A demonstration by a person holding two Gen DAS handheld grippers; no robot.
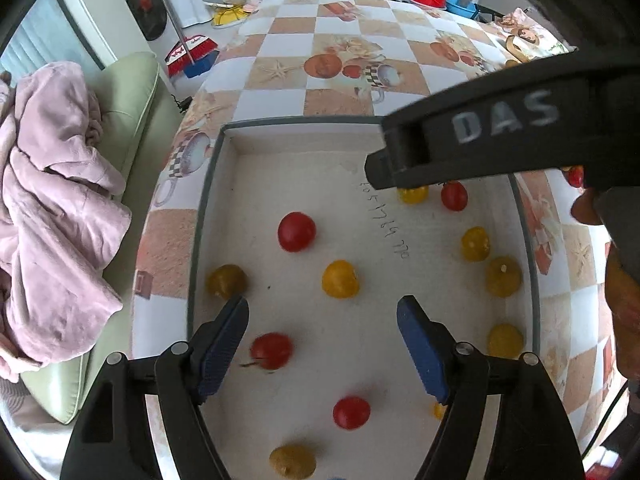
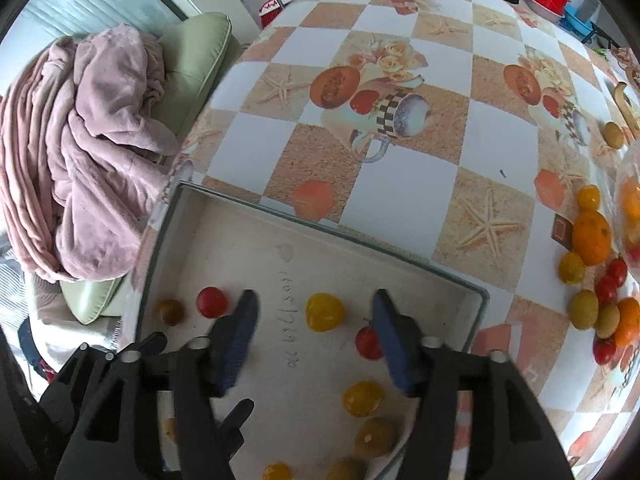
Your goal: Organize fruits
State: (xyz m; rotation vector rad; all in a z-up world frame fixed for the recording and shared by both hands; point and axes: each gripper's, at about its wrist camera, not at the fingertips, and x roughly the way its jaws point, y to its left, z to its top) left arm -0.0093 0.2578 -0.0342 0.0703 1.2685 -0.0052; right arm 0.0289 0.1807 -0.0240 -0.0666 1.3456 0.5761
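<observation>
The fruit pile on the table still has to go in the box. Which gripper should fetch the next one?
Probably the right gripper. Its camera shows the fruit pile off to its right, beside the box. The left gripper hangs open over the box, and its view barely shows the pile.

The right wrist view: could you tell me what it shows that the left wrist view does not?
Only the right wrist view shows the fruit pile on the tablecloth, with an orange. Only the left wrist view shows the right gripper's body over the tray, and a broom. Both show the tray holding red and yellow fruits, and the pink blanket.
</observation>
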